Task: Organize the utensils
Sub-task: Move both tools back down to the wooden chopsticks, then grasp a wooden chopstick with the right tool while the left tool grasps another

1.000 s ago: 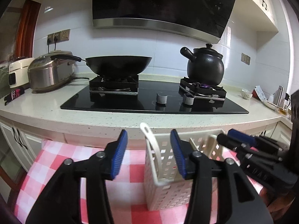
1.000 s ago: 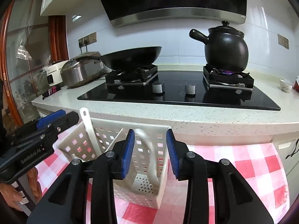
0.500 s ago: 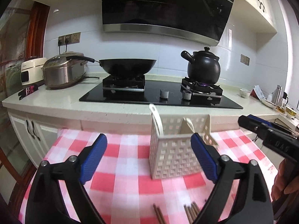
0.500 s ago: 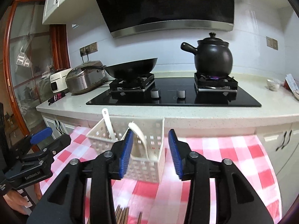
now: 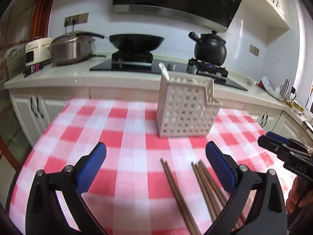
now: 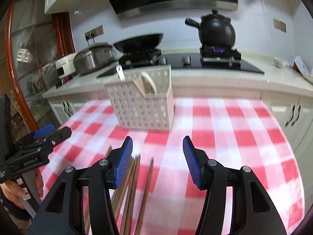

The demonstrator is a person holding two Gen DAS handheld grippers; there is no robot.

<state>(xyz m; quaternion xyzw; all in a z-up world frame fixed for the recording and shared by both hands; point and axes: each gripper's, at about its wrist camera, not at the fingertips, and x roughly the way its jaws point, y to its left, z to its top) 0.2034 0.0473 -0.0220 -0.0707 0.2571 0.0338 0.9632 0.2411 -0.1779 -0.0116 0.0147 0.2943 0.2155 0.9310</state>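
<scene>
A white perforated utensil basket (image 5: 185, 109) (image 6: 144, 105) stands on the red-and-white checked tablecloth (image 5: 125, 143), with two white spoon handles (image 5: 164, 70) (image 6: 120, 74) sticking out of it. Several brown chopsticks (image 5: 203, 184) (image 6: 135, 188) lie loose on the cloth in front of the basket. My left gripper (image 5: 156, 161) hovers over the chopsticks, its jaws opening wide with nothing pressed between them. My right gripper (image 6: 158, 154) is also above the chopsticks, jaws opening and empty. Each gripper shows at the other view's edge.
Behind the table runs a counter (image 5: 58, 78) with a black hob, a wok (image 5: 137, 41), a black clay pot (image 5: 210, 48) over a lit burner, a steel cooker (image 5: 71, 48) and a white appliance (image 5: 35, 49). White cabinets (image 5: 29, 109) stand below.
Both grippers have pulled back from the basket and opened; the spoons stay in the basket. The chopsticks on the cloth have come into view below both grippers.
</scene>
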